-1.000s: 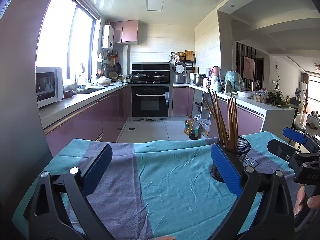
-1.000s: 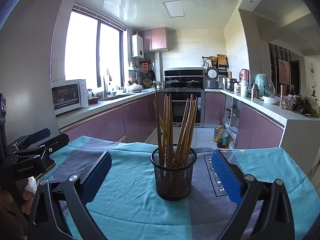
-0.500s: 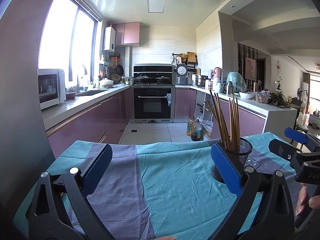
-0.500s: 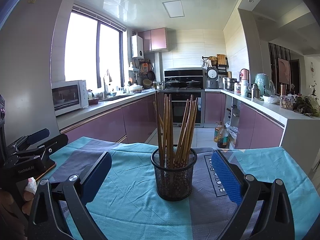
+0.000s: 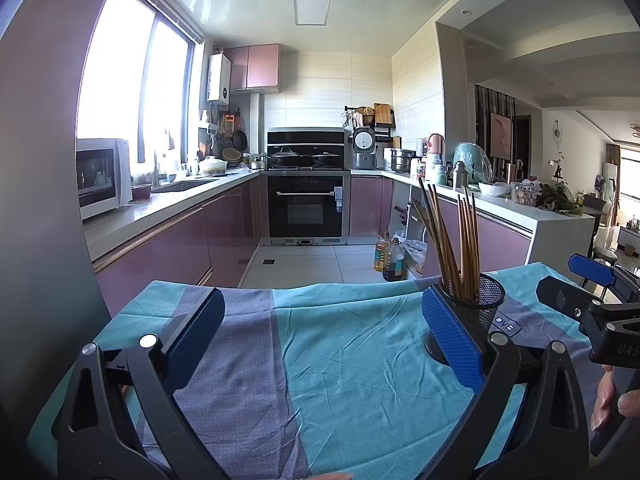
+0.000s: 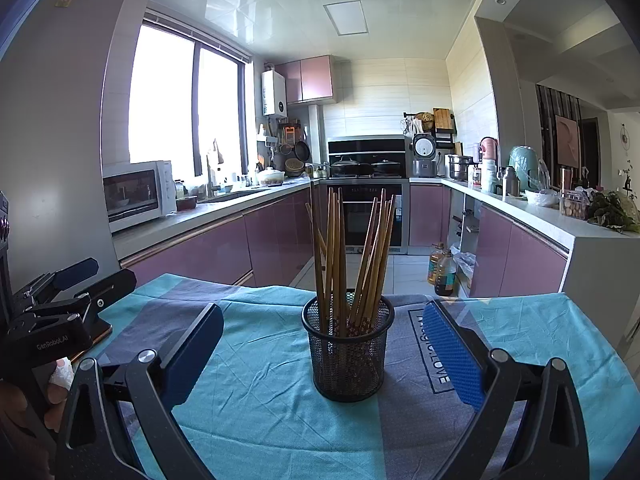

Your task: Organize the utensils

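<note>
A black mesh holder (image 6: 347, 350) stands upright on the teal and grey tablecloth (image 6: 260, 380), with several wooden chopsticks (image 6: 352, 256) standing in it. My right gripper (image 6: 320, 352) is open and empty, its blue pads on either side of the holder and nearer to me. In the left wrist view the holder (image 5: 476, 304) stands just behind my right pad. My left gripper (image 5: 320, 340) is open and empty over bare cloth (image 5: 340, 360), to the left of the holder.
The table's far edge drops to the kitchen floor, where oil bottles (image 5: 390, 258) stand. Purple counters run along both sides, with an oven (image 5: 306, 208) at the back and a microwave (image 5: 102, 176) at the left. A dark flat object (image 6: 94, 334) lies under the left gripper.
The left gripper's view has shifted slightly, with the holder a little further right and lower. The right gripper and holder have hardly moved.
</note>
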`<state>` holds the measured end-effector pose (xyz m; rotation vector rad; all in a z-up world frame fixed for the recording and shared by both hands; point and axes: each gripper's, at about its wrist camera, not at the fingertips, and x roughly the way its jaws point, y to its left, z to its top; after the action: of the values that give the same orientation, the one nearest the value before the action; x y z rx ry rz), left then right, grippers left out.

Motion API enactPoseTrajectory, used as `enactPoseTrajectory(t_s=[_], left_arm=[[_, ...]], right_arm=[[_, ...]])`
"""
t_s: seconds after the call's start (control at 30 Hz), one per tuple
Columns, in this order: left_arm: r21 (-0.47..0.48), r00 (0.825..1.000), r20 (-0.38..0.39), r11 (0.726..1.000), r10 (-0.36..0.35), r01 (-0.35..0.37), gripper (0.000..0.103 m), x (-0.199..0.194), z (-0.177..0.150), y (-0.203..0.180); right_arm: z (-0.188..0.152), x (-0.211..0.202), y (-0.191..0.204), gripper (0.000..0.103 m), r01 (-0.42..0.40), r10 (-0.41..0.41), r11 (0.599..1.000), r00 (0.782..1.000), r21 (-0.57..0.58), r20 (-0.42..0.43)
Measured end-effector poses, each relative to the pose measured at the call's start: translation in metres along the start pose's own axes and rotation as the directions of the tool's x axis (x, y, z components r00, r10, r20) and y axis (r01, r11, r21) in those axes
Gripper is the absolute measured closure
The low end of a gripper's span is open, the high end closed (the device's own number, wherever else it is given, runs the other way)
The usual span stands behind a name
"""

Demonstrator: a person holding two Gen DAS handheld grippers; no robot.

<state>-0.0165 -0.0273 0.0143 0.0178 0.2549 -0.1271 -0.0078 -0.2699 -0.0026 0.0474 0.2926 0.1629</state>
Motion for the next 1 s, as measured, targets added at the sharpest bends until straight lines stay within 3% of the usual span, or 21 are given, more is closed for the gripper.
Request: enactPoseTrajectory(t_s=[1.0], left_arm=[[-0.002, 1.0, -0.002, 1.0, 0.006, -0.006, 0.006, 0.003, -0.002, 0.0018]], right_arm=[[-0.0002, -0.0002, -0.001, 0.006, -0.001, 0.001, 1.0, 1.0, 0.004, 0.001]])
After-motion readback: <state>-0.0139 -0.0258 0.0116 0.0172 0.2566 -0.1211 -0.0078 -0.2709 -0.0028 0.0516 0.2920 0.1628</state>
